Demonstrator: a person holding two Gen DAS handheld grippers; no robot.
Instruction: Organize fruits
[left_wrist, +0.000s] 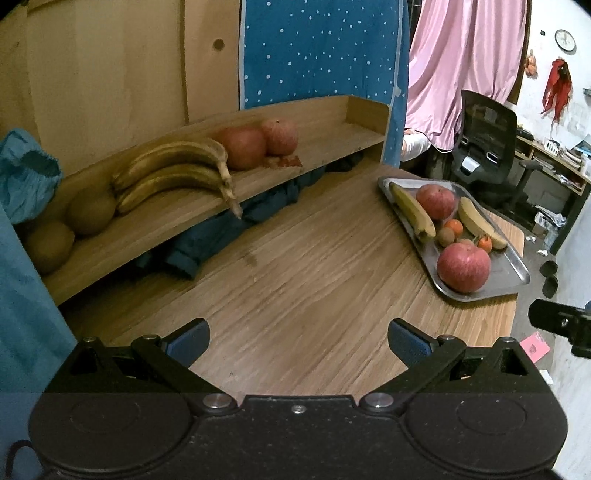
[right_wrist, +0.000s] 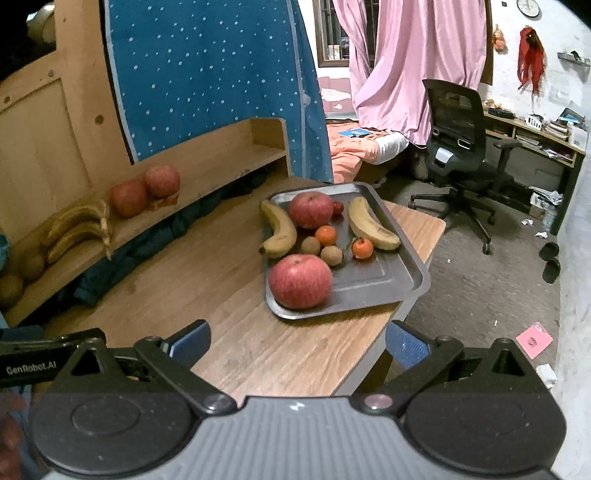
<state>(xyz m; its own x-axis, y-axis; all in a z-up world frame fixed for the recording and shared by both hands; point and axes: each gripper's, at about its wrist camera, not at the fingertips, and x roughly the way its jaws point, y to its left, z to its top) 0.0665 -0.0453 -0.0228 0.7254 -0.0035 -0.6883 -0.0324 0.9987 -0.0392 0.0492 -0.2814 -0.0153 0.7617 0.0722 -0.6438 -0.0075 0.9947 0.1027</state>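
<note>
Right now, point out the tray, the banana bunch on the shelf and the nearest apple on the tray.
tray (right_wrist: 384, 284): right wrist view, bare floor near its front corner.
banana bunch (left_wrist: 173, 173): left wrist view, middle of the bunch.
nearest apple (right_wrist: 300, 281): right wrist view, centre of its skin.

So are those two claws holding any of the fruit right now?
No. The left claw and right claw are both open and empty; the fruit lies on the tray and shelf.

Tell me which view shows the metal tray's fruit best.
The right wrist view: the metal tray sits near centre, every fruit separate. The left wrist view has the tray at its right edge, foreshortened, with small fruits overlapping.
</note>
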